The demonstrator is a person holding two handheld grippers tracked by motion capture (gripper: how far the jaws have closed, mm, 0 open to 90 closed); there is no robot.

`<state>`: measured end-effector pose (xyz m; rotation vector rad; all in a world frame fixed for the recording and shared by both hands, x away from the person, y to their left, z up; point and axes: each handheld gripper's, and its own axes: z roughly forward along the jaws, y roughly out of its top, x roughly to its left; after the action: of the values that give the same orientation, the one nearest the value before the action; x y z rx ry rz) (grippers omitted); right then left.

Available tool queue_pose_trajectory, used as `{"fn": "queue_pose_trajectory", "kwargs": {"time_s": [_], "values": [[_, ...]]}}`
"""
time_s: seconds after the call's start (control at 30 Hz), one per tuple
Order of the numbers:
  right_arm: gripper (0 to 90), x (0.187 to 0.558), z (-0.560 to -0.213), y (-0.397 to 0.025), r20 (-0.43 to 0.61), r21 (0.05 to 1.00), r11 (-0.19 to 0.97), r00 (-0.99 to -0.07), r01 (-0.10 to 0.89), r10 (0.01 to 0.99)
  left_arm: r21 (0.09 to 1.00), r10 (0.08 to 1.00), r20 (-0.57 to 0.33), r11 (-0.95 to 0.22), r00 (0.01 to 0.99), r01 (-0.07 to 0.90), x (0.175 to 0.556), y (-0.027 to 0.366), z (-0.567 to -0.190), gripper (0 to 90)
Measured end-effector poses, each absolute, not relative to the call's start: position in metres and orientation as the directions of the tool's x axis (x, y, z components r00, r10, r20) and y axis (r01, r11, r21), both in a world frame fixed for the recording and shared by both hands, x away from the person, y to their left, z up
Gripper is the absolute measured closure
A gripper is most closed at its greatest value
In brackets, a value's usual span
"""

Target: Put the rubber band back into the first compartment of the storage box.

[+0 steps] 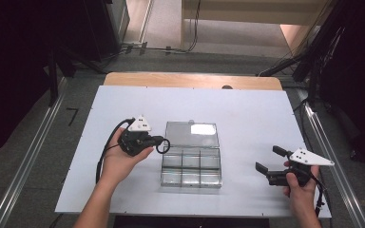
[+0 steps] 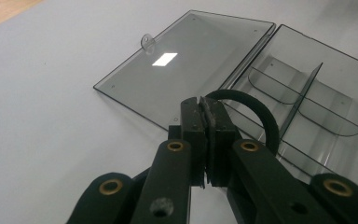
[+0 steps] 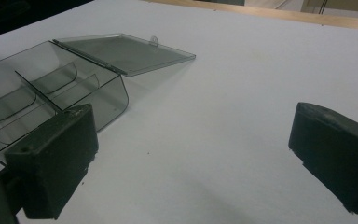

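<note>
— Where does the box (image 1: 191,154) sit on the table (image 1: 247,114)?
— Centre frame, lid flat open toward the top.
— And the claws?
— Left claw (image 1: 160,141) pinches the black ring (image 1: 163,145) at the box's left edge — nearer; right claw (image 1: 268,159), lower right, gapes empty.

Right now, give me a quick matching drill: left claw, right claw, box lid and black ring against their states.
Things:
1. left claw
2. right claw
3. box lid
4. black ring

States:
A. folded back flat on the table
B. open, holding nothing
C. pinched above the box
D. shut on the ring

Pairs: 1-D, 2-B, 3-A, 4-C
</note>
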<state>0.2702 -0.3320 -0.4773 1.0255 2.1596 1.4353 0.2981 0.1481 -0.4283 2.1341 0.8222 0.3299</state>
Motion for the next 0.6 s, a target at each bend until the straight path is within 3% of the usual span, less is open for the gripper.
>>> {"fn": "queue_pose_trajectory", "kwargs": {"time_s": [0.6], "values": [[0.0, 0.271, -0.479, -0.332, 0.098, 0.896, 0.231, -0.675, 0.380, 0.732, 0.767, 0.640, -0.062, -0.460, 0.766, 0.446, 0.299, 0.137, -0.437, 88.3]]}}
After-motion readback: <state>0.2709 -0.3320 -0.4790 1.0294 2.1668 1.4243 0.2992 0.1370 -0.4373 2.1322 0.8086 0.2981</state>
